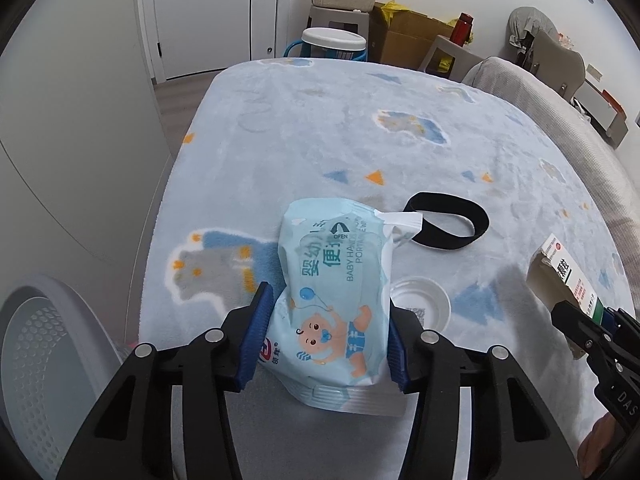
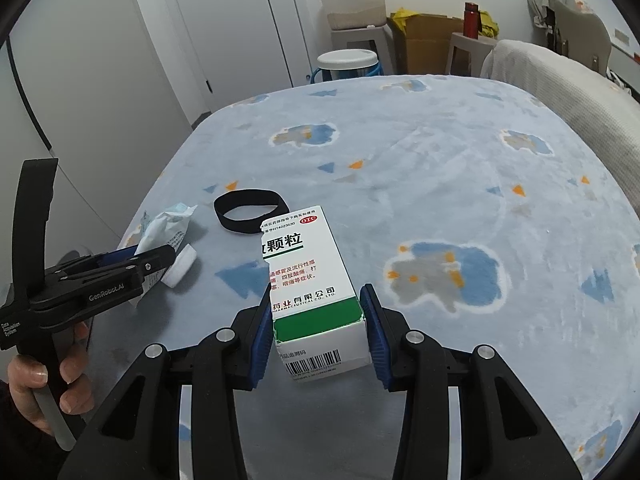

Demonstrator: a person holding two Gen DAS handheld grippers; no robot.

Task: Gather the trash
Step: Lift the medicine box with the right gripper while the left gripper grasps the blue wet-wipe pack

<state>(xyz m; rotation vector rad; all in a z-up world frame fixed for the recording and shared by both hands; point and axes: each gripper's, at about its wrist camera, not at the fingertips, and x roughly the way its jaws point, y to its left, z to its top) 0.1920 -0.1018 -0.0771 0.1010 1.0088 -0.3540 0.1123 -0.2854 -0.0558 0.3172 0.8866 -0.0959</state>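
Left gripper (image 1: 326, 334) tilted steeply down, clamped on baby wipes pack (image 1: 336, 280); right gripper (image 2: 318, 330) likewise angled down, gripping medicine box (image 2: 310, 272).

Pale blue soft plastic wipes pack (image 1: 340, 300), lower centre of the left wrist view: "OPEN" beside a dark arrow, large teal Chinese characters "婴幼儿" and "便", and partly legible English "BABY HAND", "PORTABLE".

White and green cardboard medicine box (image 2: 316, 280), centre of the right wrist view: red oval "OTC"; "H14023630" on a small line; large black "颗粒"; red lines including "流行性感"; "药业有限公司" above "PHARMACEUTICAL CO., LTD."; a barcode on the near end.

Black plastic left gripper (image 2: 160, 260), left edge of the right wrist view: "GenRobot.AI"; "Data Acquisition System" on its handle.
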